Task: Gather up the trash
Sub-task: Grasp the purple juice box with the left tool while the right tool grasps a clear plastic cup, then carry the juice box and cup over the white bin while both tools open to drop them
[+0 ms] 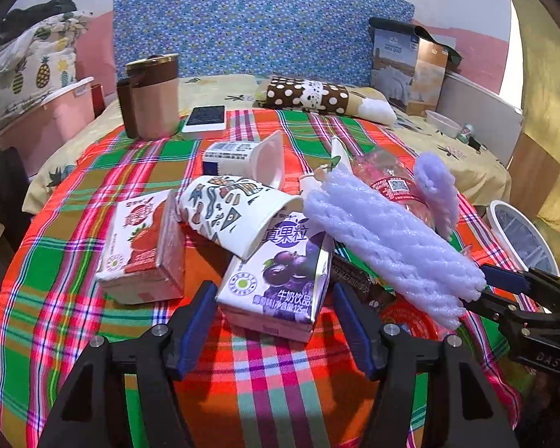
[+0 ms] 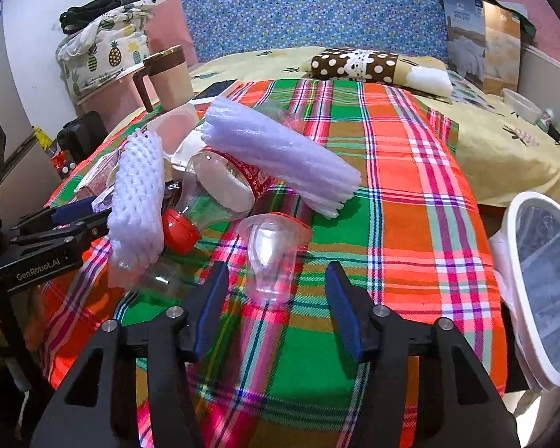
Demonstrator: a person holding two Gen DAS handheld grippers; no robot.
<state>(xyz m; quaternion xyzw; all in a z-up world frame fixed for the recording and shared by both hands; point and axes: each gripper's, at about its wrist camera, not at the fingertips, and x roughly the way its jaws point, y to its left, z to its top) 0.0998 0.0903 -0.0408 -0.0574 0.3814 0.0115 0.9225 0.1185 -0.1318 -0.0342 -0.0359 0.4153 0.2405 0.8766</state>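
Trash lies on a plaid cloth. My left gripper is open, its blue pads either side of a purple grape milk carton without pressing it. Beside the carton are a strawberry carton, a patterned paper cup, a yoghurt tub and a lilac foam net over a plastic bottle. My right gripper is open around a clear plastic cup lying on its side, with gaps on both sides. The red-capped bottle and two foam nets lie behind the cup.
A white bin with a liner stands off the cloth's right edge. At the back left are a brown-lidded mug and a phone. A polka-dot pillow lies behind, and a pink box stands far left.
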